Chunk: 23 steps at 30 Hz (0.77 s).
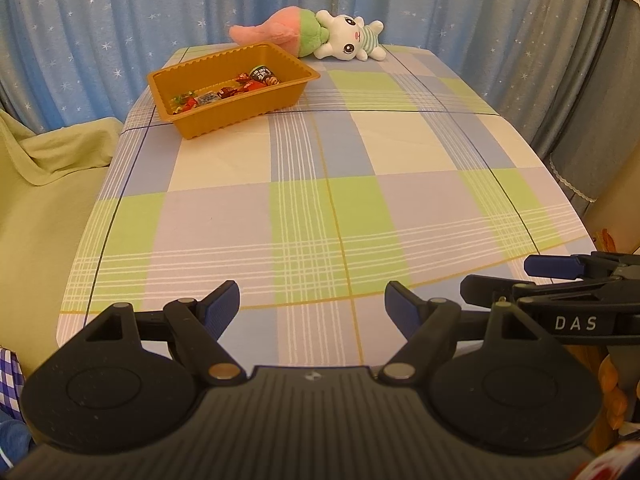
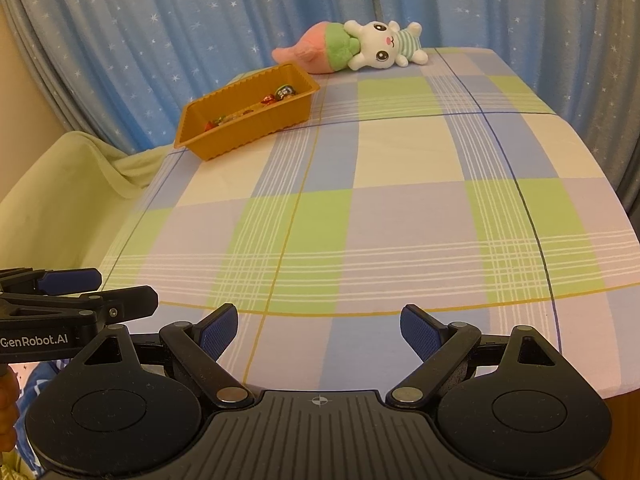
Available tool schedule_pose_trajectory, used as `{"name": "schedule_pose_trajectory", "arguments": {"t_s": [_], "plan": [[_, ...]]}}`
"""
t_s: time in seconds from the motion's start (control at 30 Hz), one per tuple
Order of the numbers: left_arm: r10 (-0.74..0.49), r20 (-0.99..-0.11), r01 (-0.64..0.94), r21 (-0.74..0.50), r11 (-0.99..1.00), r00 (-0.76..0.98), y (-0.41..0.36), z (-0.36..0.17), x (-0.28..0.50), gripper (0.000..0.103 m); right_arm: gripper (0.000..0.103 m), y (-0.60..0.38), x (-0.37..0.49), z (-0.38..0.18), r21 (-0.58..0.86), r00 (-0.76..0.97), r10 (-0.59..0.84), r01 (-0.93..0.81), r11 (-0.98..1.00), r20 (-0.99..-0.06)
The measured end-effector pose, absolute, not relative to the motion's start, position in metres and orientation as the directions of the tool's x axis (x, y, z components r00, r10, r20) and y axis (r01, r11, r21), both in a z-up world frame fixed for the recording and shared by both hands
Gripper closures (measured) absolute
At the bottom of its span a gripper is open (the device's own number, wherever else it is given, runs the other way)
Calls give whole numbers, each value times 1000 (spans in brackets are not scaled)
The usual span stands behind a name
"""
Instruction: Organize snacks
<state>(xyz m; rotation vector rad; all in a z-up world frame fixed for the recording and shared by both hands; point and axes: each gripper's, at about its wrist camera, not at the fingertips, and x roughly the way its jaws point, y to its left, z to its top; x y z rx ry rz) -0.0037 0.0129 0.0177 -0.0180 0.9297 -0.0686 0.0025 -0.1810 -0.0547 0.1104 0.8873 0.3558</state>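
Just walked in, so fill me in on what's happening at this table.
A person holds a two-finger tool in each hand at the near edge of the checked tablecloth. The left tool and right tool are both open and empty. Wrapped snacks already lie in the orange tray at the far left, beside a plush toy. No loose snacks show on the cloth.

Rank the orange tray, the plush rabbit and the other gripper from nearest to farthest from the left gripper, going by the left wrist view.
1. The right gripper, just beside the left gripper, at the table's near right edge.
2. The orange tray, far left on the tablecloth, holding wrapped snacks.
3. The plush rabbit, lying at the far edge by the curtain, just behind the tray.
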Motion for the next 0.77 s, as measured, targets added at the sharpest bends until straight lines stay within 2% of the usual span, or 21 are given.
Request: {"name": "schedule_pose_trajectory", "arguments": {"t_s": [0.77], "plan": [[-64,-813,55,-40,998,579,2,11,14,22,15,-197,14,-57,254,575,347,-239,937,-741]]}}
